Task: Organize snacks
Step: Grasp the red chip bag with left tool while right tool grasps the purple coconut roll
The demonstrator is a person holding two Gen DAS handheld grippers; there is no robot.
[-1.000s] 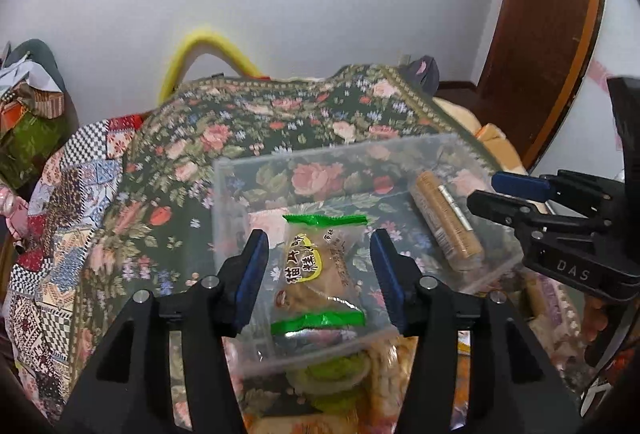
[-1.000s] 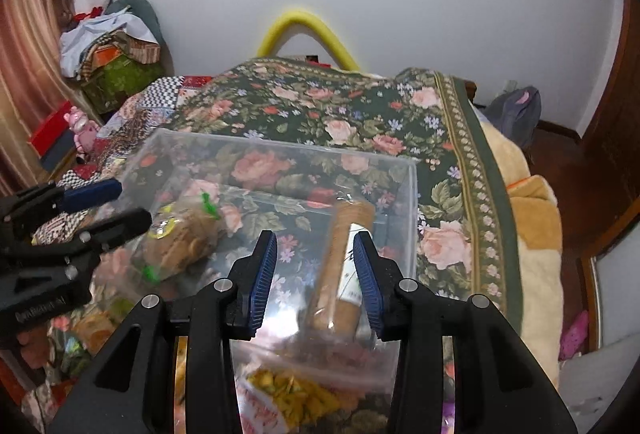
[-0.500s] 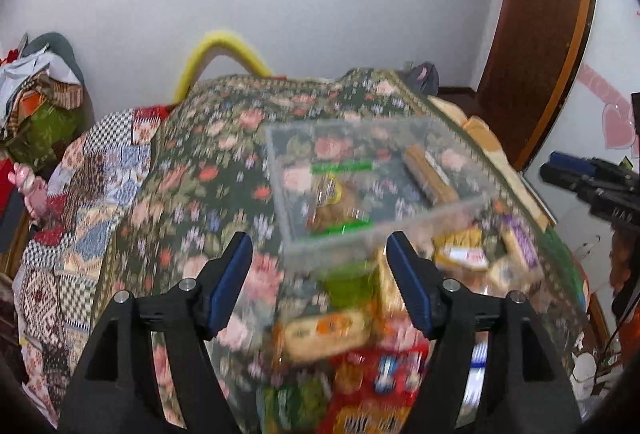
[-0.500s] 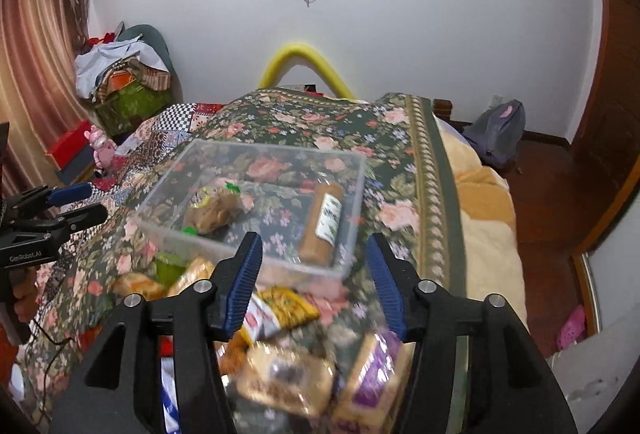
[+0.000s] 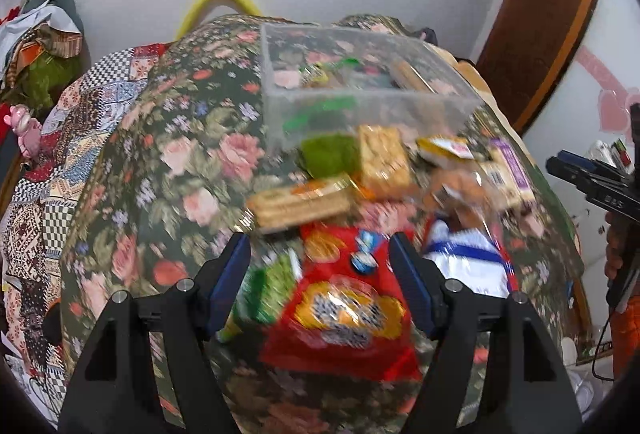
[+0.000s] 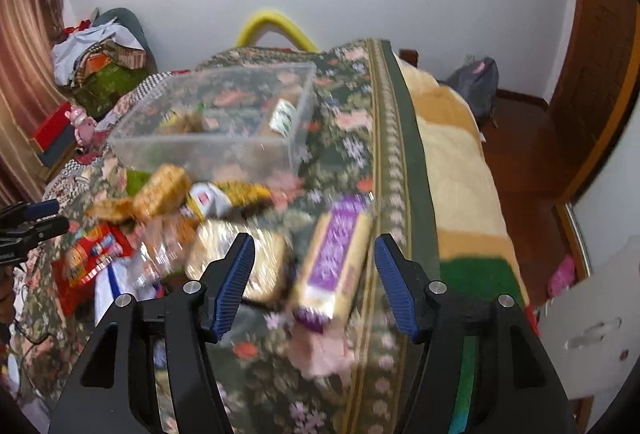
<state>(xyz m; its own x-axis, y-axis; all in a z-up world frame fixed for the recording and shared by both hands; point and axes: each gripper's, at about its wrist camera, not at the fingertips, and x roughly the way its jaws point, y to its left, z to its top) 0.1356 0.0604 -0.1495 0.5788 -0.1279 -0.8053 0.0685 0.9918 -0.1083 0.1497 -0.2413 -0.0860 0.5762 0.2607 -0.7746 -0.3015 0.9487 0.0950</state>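
A clear plastic box point(image 5: 360, 101) stands on the floral bedspread and holds a green-trimmed snack pack and a brown biscuit roll; it also shows in the right wrist view point(image 6: 224, 121). Loose snacks lie in front of it. My left gripper point(image 5: 320, 274) is open and empty above a red snack bag point(image 5: 344, 318). My right gripper point(image 6: 314, 284) is open and empty above a purple-labelled pack point(image 6: 336, 262) and a shiny gold pack point(image 6: 240, 258). The right gripper also shows in the left wrist view point(image 5: 592, 177).
A tan biscuit pack point(image 5: 300, 205), a yellow cracker pack point(image 5: 382, 157), a green pack point(image 5: 328, 153) and a blue-and-white bag point(image 5: 468, 262) lie in the pile. The bed edge with its green border point(image 6: 404, 161) drops to the floor on the right.
Both grippers have drawn back from the clear box and lowered toward the near snack pile. Both stay open and empty. The box and its contents stay in place.
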